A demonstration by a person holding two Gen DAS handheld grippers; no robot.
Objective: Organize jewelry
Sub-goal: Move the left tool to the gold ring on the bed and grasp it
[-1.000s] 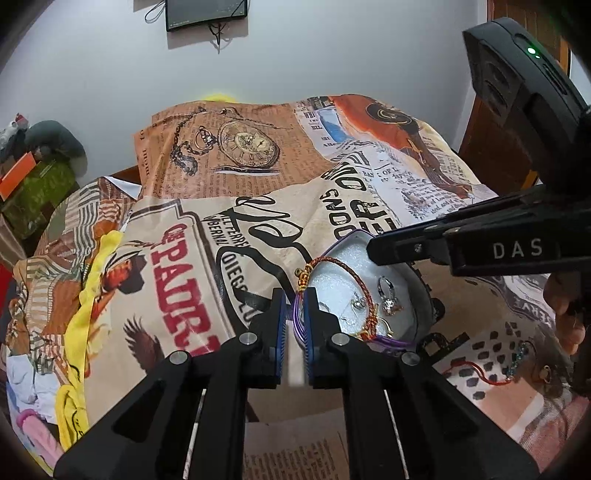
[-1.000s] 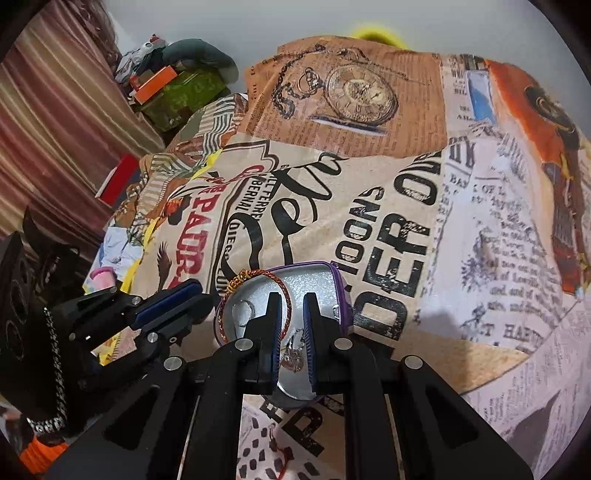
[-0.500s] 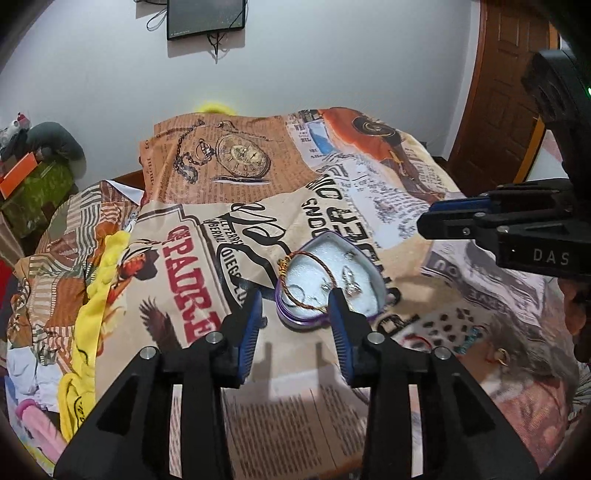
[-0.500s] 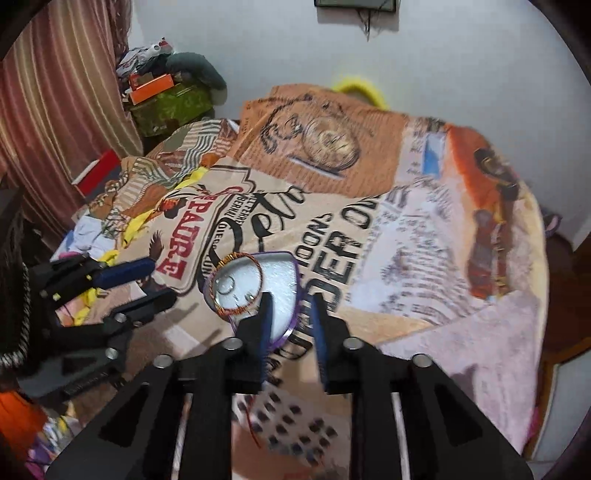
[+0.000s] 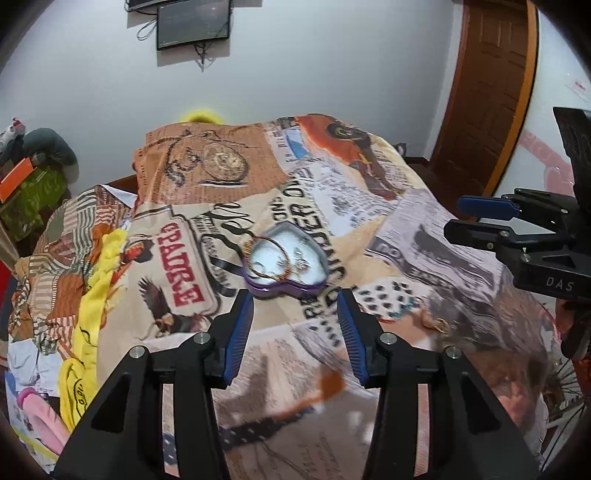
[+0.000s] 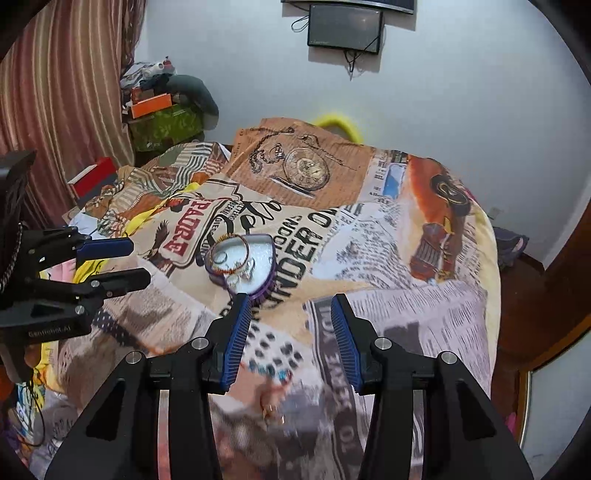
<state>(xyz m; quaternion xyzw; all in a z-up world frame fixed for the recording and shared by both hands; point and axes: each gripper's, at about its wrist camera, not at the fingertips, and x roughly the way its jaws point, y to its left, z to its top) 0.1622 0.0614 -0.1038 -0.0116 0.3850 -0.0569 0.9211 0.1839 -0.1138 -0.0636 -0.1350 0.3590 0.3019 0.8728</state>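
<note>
A purple heart-shaped tin (image 5: 286,260) lies open on the printed bedspread, holding an orange-gold bangle (image 5: 266,258) and small silver pieces (image 5: 301,261). It also shows in the right wrist view (image 6: 243,264). My left gripper (image 5: 294,330) is open and empty, held back from the tin. My right gripper (image 6: 291,338) is open and empty, also short of the tin. A turquoise bead string (image 6: 271,371) and a gold ring (image 6: 271,410) lie loose on the spread below the right gripper. The ring (image 5: 439,325) also shows in the left wrist view.
The bedspread (image 5: 332,206) covers a bed. A yellow cloth (image 5: 92,295) and clothes lie at its left edge. A green box with an orange box on top (image 6: 162,118) stands by the curtain. A wooden door (image 5: 484,92) is at right, a screen (image 6: 345,31) on the wall.
Both grippers have opened wide and pulled back from the tin. The left one had been shut at the tin's rim a second ago; the tin now lies farther off.
</note>
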